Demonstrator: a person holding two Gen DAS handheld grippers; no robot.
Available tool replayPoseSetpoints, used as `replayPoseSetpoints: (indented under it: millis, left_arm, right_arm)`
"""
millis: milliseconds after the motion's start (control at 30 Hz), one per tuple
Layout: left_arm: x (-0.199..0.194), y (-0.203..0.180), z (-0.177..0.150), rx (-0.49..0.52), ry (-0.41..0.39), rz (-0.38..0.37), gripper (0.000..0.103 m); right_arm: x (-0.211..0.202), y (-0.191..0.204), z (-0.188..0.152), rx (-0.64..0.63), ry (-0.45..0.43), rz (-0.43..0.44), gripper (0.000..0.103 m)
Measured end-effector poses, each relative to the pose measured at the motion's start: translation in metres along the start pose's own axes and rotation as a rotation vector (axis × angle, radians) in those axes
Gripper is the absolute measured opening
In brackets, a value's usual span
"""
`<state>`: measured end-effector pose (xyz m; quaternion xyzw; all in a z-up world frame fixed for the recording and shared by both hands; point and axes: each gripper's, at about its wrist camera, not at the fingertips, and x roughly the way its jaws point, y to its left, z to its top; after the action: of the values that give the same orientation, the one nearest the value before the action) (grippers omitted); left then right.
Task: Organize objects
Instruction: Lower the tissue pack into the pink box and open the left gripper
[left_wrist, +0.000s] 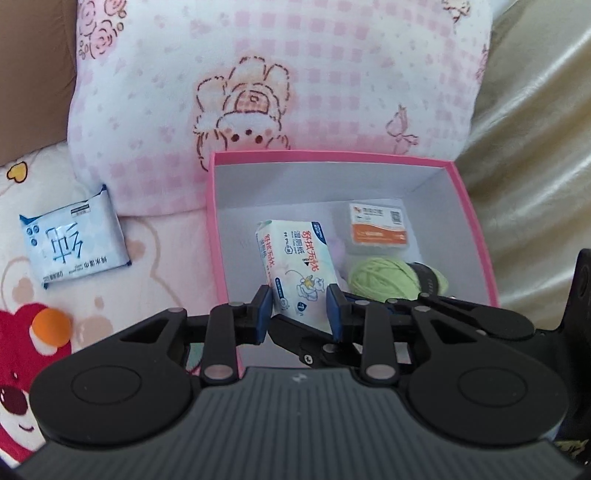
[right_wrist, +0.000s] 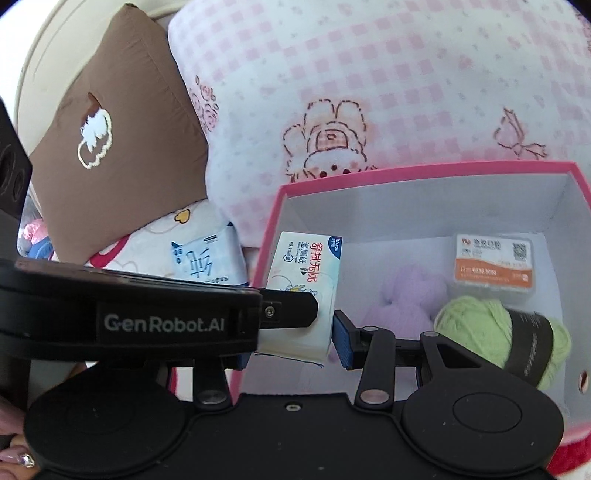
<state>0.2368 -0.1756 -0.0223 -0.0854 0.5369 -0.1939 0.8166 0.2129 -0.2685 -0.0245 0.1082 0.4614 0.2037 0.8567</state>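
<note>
Far left of the left wrist view: a blue wipes packet (left_wrist: 74, 243) lies flat on the cartoon bedsheet (left_wrist: 159, 258), outside the box and not yet sorted. An orange ball (left_wrist: 51, 326) sits below it, at lower left.

Centre: the pink box (left_wrist: 211, 221) stands open against the pink checked pillow (left_wrist: 295, 74), probably for support on the soft bed.

The left gripper (left_wrist: 299, 314) is clamped on the lower end of the white wipes pack (left_wrist: 295, 258), both blue pads pressed to its sides. The pack hangs tilted over the box's left part, above the floor, not released. Gripping the end leaves the rest free to go in first.

In the right wrist view the right gripper (right_wrist: 291, 350) also straddles that pack's lower edge. Its right pad sits just at the pack's edge and its left pad is mostly hidden behind the left gripper's body, so I can't tell if it is pressing. Likely steadying a floppy pack.

Right side of the box, already inside: purple yarn (right_wrist: 406, 295), an orange-and-white card case (right_wrist: 495, 262) at the back, and green yarn (right_wrist: 480, 325) in front.

Judgement: mid-placement, and the free floor on the left is where the pack fits. The blue packet is likely next.
</note>
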Motion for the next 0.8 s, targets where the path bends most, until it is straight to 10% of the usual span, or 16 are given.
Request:
replayPoseSetpoints:
  millis: [800]
  left_arm:
    - [0.050,0.000,0.017,0.046,0.034,0.072,0.028]
  right_arm:
    - [0.043,-0.028,0.012,0.019,0.044,-0.007,0.048]
